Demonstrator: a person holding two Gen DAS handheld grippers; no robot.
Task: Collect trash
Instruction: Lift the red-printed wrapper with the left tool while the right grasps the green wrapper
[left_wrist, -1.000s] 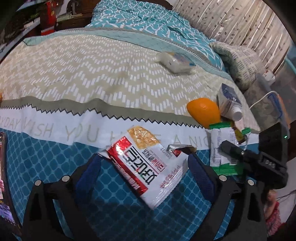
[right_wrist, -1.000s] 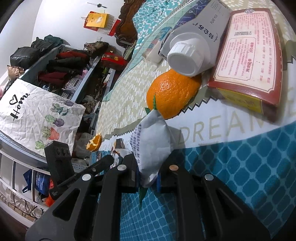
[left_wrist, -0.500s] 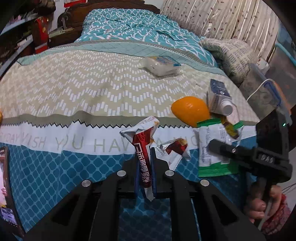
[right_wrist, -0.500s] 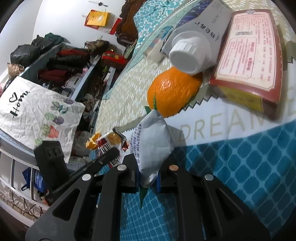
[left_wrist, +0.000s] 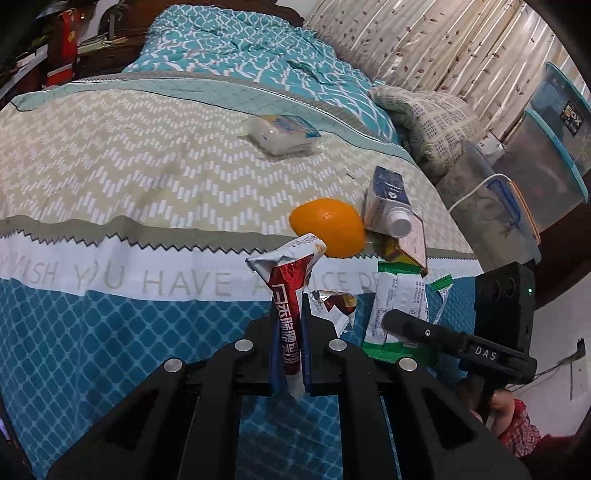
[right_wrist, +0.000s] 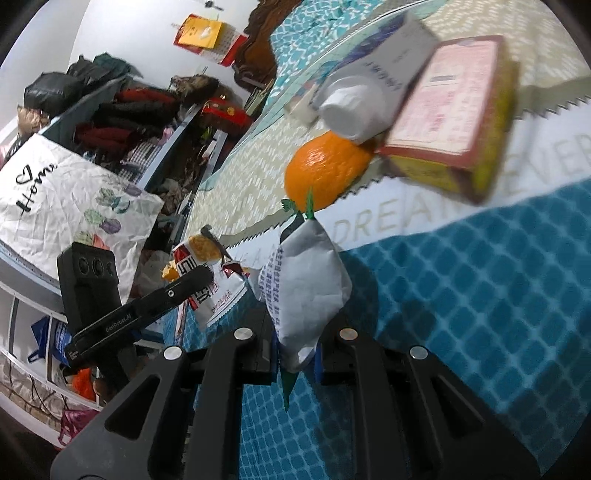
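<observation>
Both jaws clenched on wrappers, lifted off the bed.
Left gripper (left_wrist: 288, 354) grips the red wrapper (left_wrist: 290, 295), right gripper (right_wrist: 295, 354) the green wrapper (right_wrist: 304, 280); a torn scrap (left_wrist: 334, 301) near the orange (left_wrist: 327, 227) remains.

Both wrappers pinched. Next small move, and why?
Probably lift both clear of the bed. The left hand-held gripper is shut on the red wrapper, the right on the green wrapper; no bin is visible to carry them to.
</observation>
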